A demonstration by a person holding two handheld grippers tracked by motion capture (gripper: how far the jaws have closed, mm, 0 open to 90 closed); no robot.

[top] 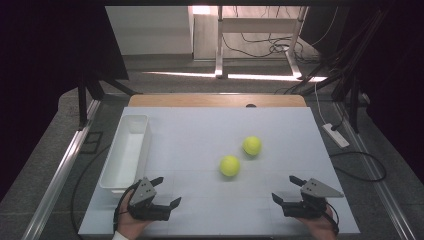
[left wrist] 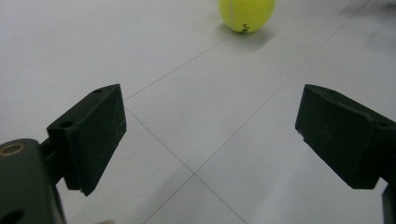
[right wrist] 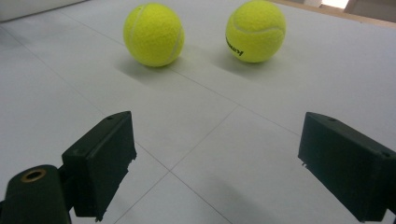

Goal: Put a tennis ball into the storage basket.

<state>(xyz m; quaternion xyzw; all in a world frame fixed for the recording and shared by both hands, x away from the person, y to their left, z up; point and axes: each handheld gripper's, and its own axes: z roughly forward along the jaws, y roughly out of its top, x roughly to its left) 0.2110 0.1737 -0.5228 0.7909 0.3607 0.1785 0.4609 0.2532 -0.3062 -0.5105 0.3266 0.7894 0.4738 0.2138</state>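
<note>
Overhead, from the high view, two tennis balls sit near the middle of the white desk (top: pixel 210 125), apart from each other: the nearer ball (top: pixel 229 165) lies forward of both hands, and the farther ball (top: pixel 252 145) sits beyond it and a little to the right. A white bin (top: pixel 111 170) runs along the desk's left edge, its near end just beside the left tongs (top: pixel 166 191). The right tongs (top: pixel 285 189) rest at the near right of the desk. Both pairs are spread wide with nothing between the jaws. The nearer ball lies roughly between the two hands, ahead of them, at a similar reach from either; the farther ball looks closer to the right hand.

Along the left gripper view, the left tongs (left wrist: pixel 208 140) gape over bare desk, and one ball (left wrist: pixel 246 14) shows at the top edge, ahead and slightly right of the gap.

Along the right gripper view, the right tongs (right wrist: pixel 215 163) stand just as open, and both balls lie ahead: one (right wrist: pixel 153 34) left of the centre line, the other (right wrist: pixel 256 31) right of it, side by side with a gap between. A ball has no long axis, so approach direction alone matters; a straight push forward would, I judge, pass between them, so the right hand must veer toward one.
</note>
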